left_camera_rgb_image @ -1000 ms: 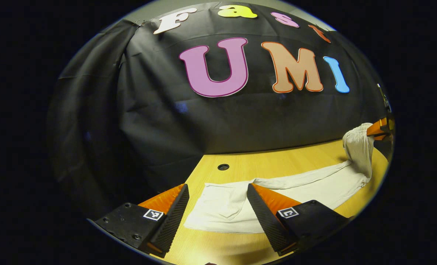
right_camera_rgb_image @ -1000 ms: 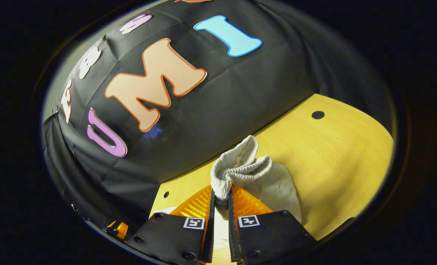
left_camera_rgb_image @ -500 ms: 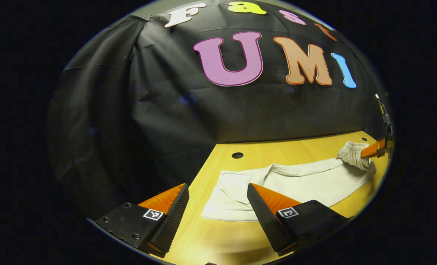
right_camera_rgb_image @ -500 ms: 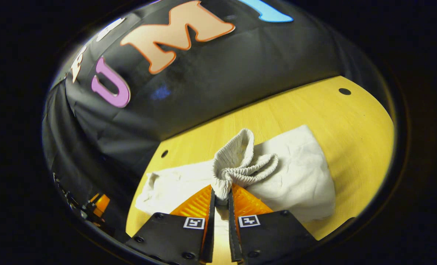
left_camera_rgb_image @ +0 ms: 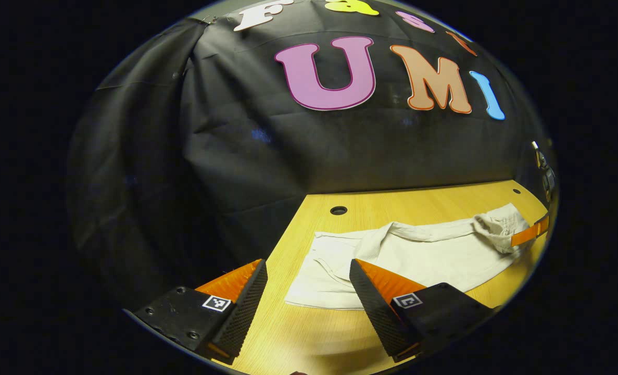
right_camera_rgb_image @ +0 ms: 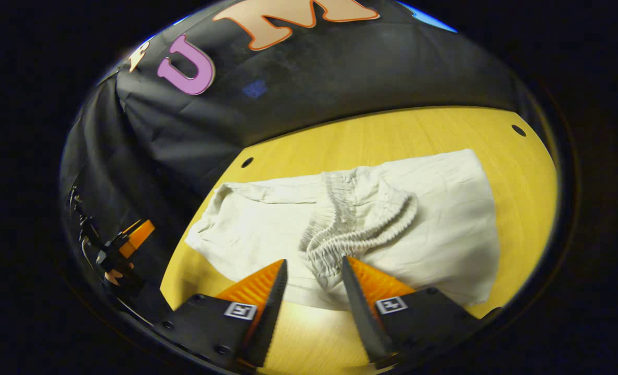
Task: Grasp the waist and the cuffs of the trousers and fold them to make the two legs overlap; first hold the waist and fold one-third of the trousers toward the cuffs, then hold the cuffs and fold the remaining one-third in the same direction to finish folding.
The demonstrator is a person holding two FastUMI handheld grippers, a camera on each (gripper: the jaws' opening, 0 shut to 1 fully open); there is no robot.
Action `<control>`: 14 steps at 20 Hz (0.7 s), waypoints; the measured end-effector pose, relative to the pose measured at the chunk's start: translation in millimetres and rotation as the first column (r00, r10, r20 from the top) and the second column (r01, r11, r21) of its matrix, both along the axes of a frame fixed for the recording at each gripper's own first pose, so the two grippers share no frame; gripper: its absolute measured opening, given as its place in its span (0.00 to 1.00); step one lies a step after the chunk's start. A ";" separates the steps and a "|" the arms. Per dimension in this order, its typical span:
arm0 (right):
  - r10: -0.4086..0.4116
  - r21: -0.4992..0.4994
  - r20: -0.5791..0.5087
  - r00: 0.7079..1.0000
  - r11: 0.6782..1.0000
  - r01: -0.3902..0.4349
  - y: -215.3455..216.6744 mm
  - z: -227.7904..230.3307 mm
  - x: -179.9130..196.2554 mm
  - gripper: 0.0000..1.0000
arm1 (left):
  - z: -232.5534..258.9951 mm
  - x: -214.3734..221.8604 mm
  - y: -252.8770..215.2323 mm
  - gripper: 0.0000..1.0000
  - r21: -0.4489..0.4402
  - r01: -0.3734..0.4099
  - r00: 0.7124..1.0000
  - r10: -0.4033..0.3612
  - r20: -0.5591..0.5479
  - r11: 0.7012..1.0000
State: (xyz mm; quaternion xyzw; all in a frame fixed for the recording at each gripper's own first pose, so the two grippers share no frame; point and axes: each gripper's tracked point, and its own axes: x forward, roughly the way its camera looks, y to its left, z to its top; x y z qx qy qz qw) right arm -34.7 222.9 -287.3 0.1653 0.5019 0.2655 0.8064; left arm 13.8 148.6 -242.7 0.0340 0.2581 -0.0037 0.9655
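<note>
- The counter [right_camera_rgb_image: 501,125] is bare and smooth, so the trousers [right_camera_rgb_image: 444,219] lying on it may slide.
- The waist [right_camera_rgb_image: 361,229] lies bunched on the legs and could spring back.
- Right hand-held gripper [right_camera_rgb_image: 314,271], released, might snag elastic.
- Left hand-held gripper [left_camera_rgb_image: 309,271], spread apart near the cuffs [left_camera_rgb_image: 319,276], risks pinching one layer.

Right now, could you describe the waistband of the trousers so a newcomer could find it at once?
On the yellow wooden table lie pale trousers. Their waistband, folded onto the legs, sits just beyond the open right gripper; its gathered, ribbed elastic marks it from the smooth cloth around it.
</note>
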 end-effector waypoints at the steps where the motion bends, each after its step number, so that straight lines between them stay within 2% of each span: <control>1: 0.013 0.002 0.013 1.000 1.000 -0.013 -5.5 12.5 0.1 0.81 | -3.8 0.7 -0.7 0.96 -0.007 0.008 1.000 -0.008 -0.008 1.000; 2: 0.020 -0.010 0.027 0.999 1.000 -0.019 -8.0 17.0 3.0 0.95 | -7.7 2.0 -1.0 0.96 -0.014 0.014 1.000 -0.014 -0.015 1.000; 6: 0.013 -0.059 0.056 0.998 0.998 -0.009 -12.7 16.8 -0.6 0.96 | -27.6 13.6 -4.9 0.96 -0.043 0.055 0.998 -0.056 -0.041 0.998; 7: 0.007 -0.064 0.064 0.998 0.998 -0.003 -12.6 17.5 -1.0 0.96 | -34.2 16.1 -6.2 0.92 -0.050 0.070 0.996 -0.073 -0.053 0.996; 8: -0.002 -0.067 0.071 0.997 0.998 0.007 -15.1 21.5 -1.3 0.96 | -41.3 19.3 -7.1 0.96 -0.061 0.083 0.994 -0.087 -0.066 0.995; 9: -0.013 -0.070 0.077 0.997 0.997 0.018 -16.8 25.3 -1.4 0.96 | -48.2 21.6 -6.7 0.96 -0.071 0.090 0.992 -0.096 -0.082 0.993; 14: -0.067 -0.099 0.090 0.994 0.992 0.076 -31.7 36.0 -7.2 0.96 | -90.0 30.0 2.5 0.96 -0.138 0.066 0.981 -0.089 -0.170 0.988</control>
